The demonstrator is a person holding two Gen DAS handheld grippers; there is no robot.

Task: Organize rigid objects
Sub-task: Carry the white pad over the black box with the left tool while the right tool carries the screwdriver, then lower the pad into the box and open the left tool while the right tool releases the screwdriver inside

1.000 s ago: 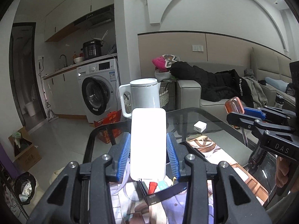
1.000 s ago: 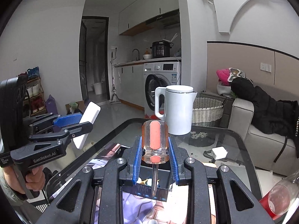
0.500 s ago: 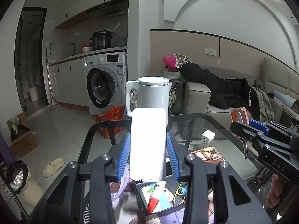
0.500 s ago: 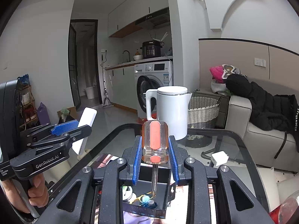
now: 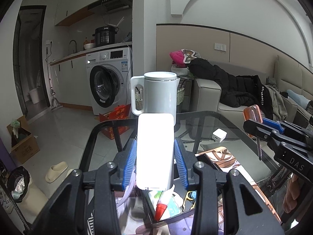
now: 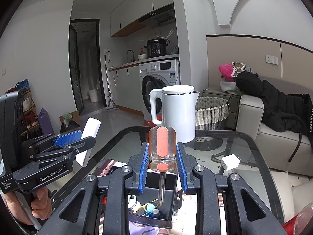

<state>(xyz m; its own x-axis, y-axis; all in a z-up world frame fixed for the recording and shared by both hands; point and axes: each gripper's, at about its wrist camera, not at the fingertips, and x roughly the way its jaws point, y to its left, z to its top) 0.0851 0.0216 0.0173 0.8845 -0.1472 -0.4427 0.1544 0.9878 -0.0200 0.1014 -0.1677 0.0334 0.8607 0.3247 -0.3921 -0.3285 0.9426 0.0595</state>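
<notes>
My left gripper (image 5: 155, 163) is shut on a white power bank (image 5: 155, 150), held upright above a black box (image 5: 166, 213) that holds a red-capped tube (image 5: 162, 207) and small items. My right gripper (image 6: 162, 164) is shut on a screwdriver (image 6: 162, 146) with a clear orange handle, its shaft pointing down into the same black box (image 6: 154, 201). From the left wrist view the right gripper (image 5: 273, 135) appears at the right edge with the screwdriver (image 5: 252, 115). In the right wrist view the left gripper (image 6: 64, 146) and power bank (image 6: 88, 141) show at the left.
A white kettle (image 6: 176, 113) stands at the far edge of the glass table (image 6: 244, 152). A white charger cube (image 6: 230, 161) lies to the right. A printed mat (image 5: 221, 156) lies under the box. A red-bottomed glass (image 6: 301, 221) sits at the lower right. A hand (image 6: 37, 203) grips the left handle.
Both grippers drew back from the kettle with their loads still held, so the black box and its contents now show more fully below the fingers. Neither grip changed.
</notes>
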